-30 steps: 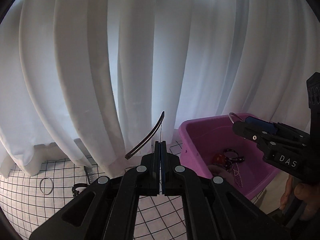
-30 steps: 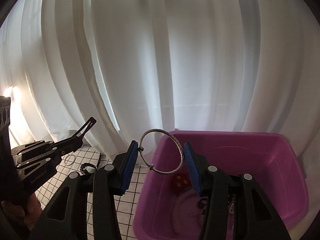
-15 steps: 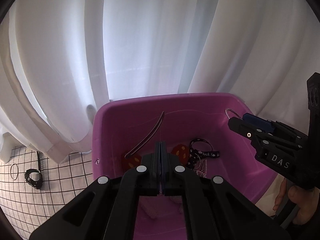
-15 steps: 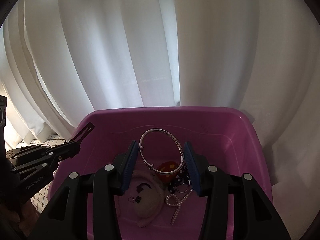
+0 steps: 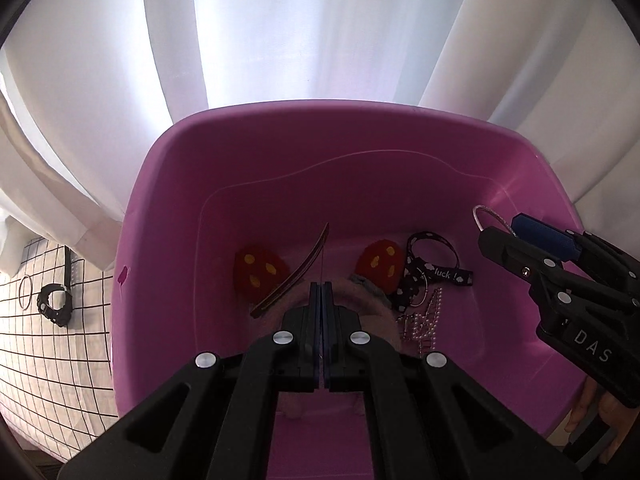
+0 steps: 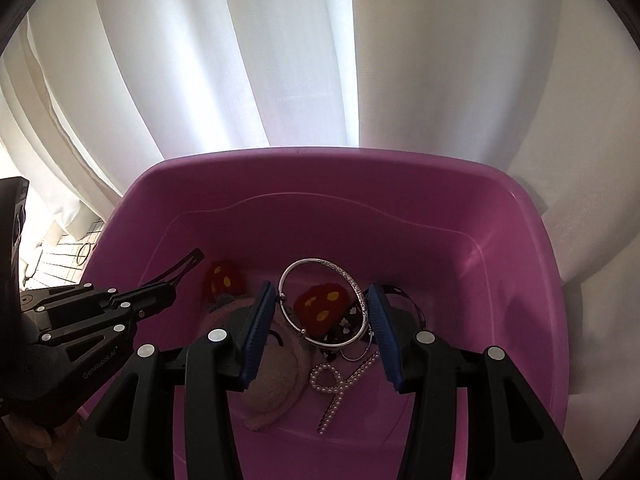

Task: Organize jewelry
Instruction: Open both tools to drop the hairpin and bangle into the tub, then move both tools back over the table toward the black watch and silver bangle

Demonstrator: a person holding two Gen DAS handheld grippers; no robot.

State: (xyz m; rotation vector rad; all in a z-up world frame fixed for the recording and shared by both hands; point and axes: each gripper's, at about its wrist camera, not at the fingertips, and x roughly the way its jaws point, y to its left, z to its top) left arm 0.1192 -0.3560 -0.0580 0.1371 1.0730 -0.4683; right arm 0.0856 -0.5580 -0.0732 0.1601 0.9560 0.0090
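My left gripper [image 5: 321, 292] is shut on a thin dark hair clip [image 5: 294, 274] and holds it over the inside of the purple bin [image 5: 360, 128]. My right gripper [image 6: 322, 308] is shut on a silver bangle [image 6: 324, 300], held over the same bin [image 6: 320, 164]. In the bin lie two red felt pieces with yellow spots [image 5: 260, 270], a pink fuzzy item [image 6: 276, 380], a black spotted ribbon [image 5: 432, 268] and a pearl string [image 6: 340, 384]. The right gripper shows in the left wrist view [image 5: 504, 236]; the left gripper shows in the right wrist view [image 6: 168, 292].
White curtains [image 5: 300, 32] hang right behind the bin. To the left of the bin, on a white grid-patterned cloth [image 5: 52, 352], lie a black watch [image 5: 56, 304] and a thin ring [image 5: 26, 292].
Both grippers have moved right, from over the grid cloth to over the bin, and lower into it, each still holding its item.
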